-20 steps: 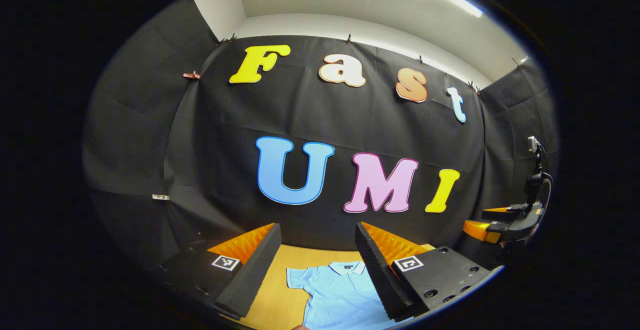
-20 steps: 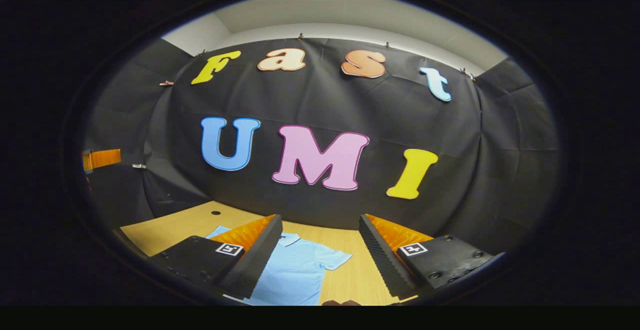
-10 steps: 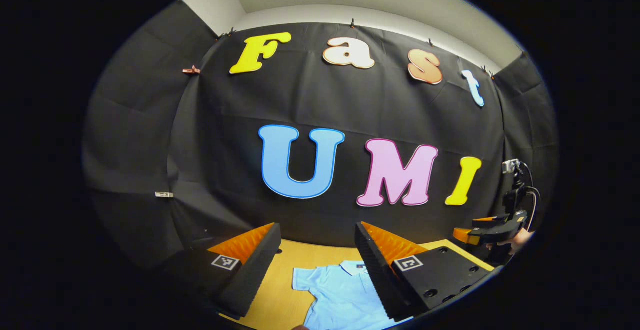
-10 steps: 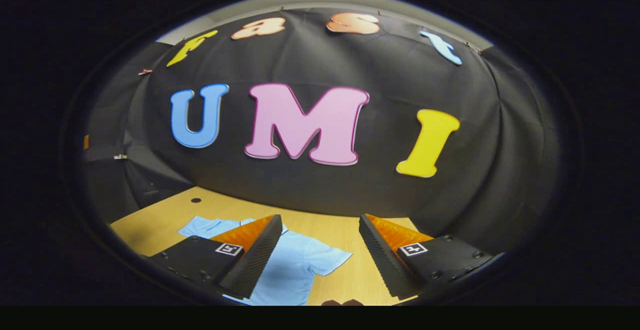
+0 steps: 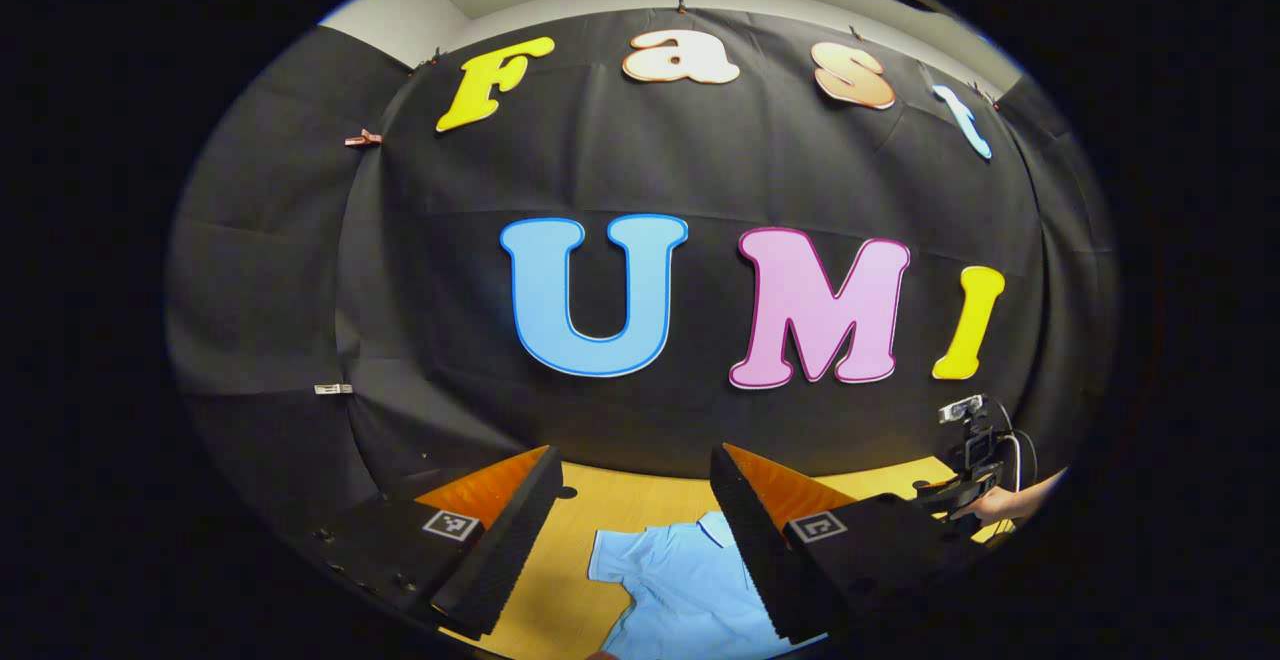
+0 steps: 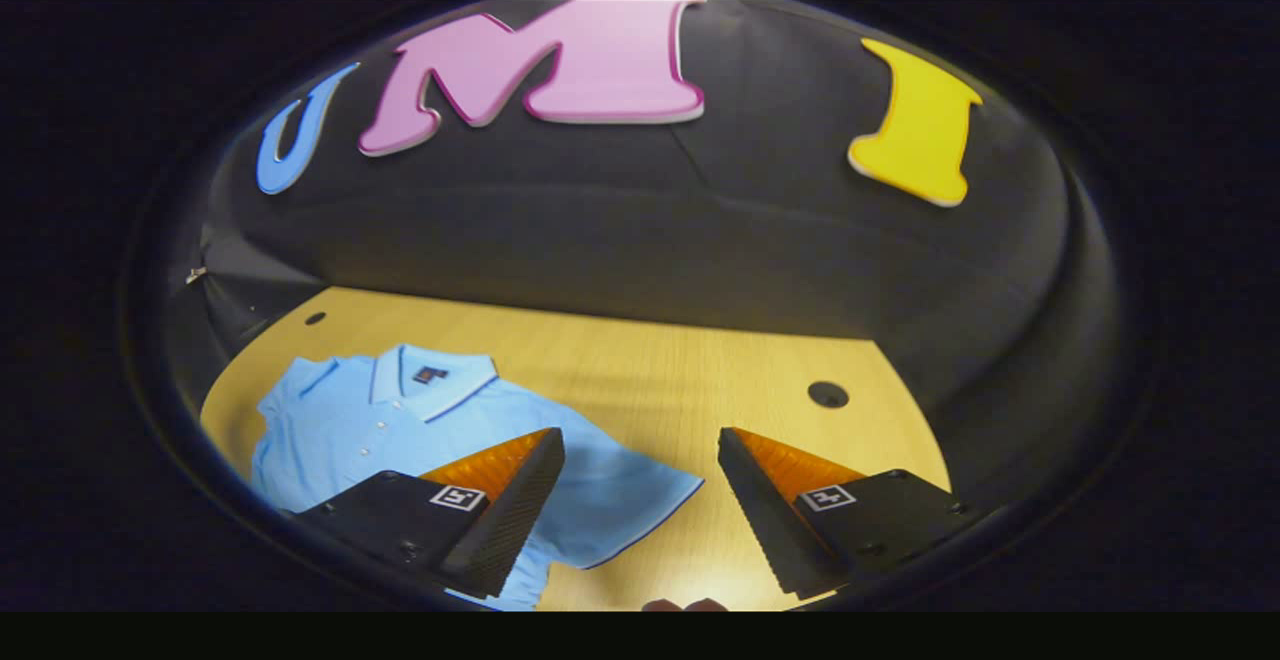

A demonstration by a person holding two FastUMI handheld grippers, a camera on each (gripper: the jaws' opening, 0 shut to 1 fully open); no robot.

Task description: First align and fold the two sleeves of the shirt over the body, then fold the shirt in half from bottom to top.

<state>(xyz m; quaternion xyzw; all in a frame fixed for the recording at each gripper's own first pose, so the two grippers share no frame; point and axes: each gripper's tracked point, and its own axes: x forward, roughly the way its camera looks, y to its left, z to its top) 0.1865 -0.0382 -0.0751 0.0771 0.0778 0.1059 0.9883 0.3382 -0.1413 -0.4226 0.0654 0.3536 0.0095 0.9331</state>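
A light blue polo shirt (image 6: pixel 380 420) lies flat on the wooden table (image 6: pixel 650 360), collar toward the booth wall, with both short sleeves spread out. My right gripper (image 6: pixel 640 500) hovers open above the shirt's right sleeve (image 6: pixel 630 495), nothing between its fingers. In the left gripper view the same shirt (image 5: pixel 670 580) shows below my left gripper (image 5: pixel 635 530), which is open and held above the shirt's left sleeve (image 5: pixel 610 555). The right gripper (image 5: pixel 975 485) and the hand holding it appear at the far right of that view.
The table (image 5: pixel 610 500) runs back to the black cloth wall. Two round holes (image 6: pixel 828 394) (image 6: pixel 315 318) sit in the tabletop near its far corners. Bare wood lies to the right of the shirt.
Both grippers have tilted down and moved forward toward the table. The right gripper view now takes in the whole collar and right sleeve. Both stay open.
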